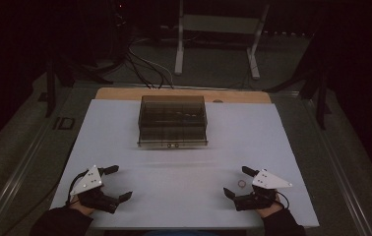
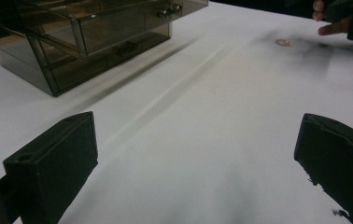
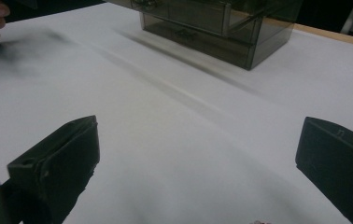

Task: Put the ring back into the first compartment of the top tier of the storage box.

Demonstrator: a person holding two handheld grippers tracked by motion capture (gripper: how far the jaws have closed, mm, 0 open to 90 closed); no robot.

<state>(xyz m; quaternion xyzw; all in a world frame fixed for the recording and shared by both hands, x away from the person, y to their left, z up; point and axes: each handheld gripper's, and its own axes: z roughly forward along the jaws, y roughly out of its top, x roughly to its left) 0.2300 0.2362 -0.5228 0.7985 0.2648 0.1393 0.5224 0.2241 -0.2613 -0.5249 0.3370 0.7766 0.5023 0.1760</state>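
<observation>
two open grippers at the near edge of a white surface (image 1: 184,196)
high view: small ring (image 1: 242,184) between the right gripper (image 1: 236,183) jaws, left gripper (image 1: 118,183) spread wide, drawer box (image 1: 172,120) farther back. left gripper view: jaws apart, ring (image 2: 283,42) far off. right gripper view: jaws apart, empty.

A smoky, see-through drawer box (image 1: 173,121) is set on a white table sheet (image 1: 253,142); black jaws (grey-white plates on top) are seen.

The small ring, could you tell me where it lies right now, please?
In the high view, the small ring lies on the white table, front right, between the right gripper's open jaws.
</observation>
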